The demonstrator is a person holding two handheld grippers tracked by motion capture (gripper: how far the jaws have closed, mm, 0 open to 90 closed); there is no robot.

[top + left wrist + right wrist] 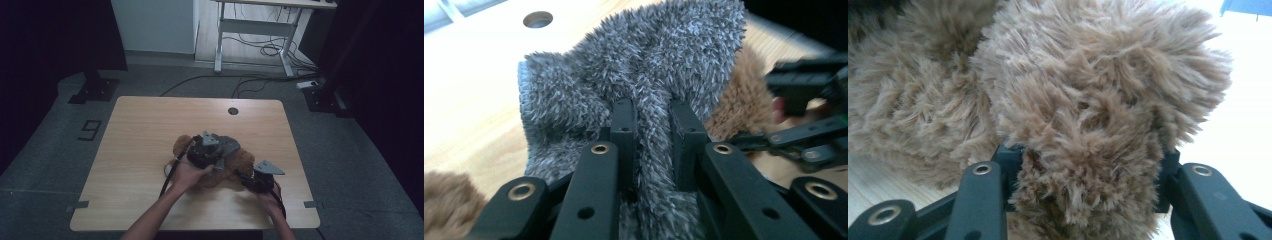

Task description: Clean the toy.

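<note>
A brown plush teddy bear (245, 161) lies at the middle of the wooden table (145, 130), with a grey fuzzy cloth (231, 145) on top of it. My left gripper (221, 150) is shut on a pinched fold of that grey cloth (649, 65), which bulges up between the jaws of the left gripper (652, 125). My right gripper (241, 174) comes in from the bear's near right side. In the right gripper view a thick furry limb of the bear (1098, 100) sits between the two jaws of the right gripper (1089, 165), and both pads press into the fur.
A round cable hole (233, 111) lies near the table's far edge. Beyond the table stand a white desk frame (218, 47) and loose cables (260, 80) on the floor. Bare wood stretches to the left of the bear. The right gripper (804, 95) also shows beside the brown fur (744, 100).
</note>
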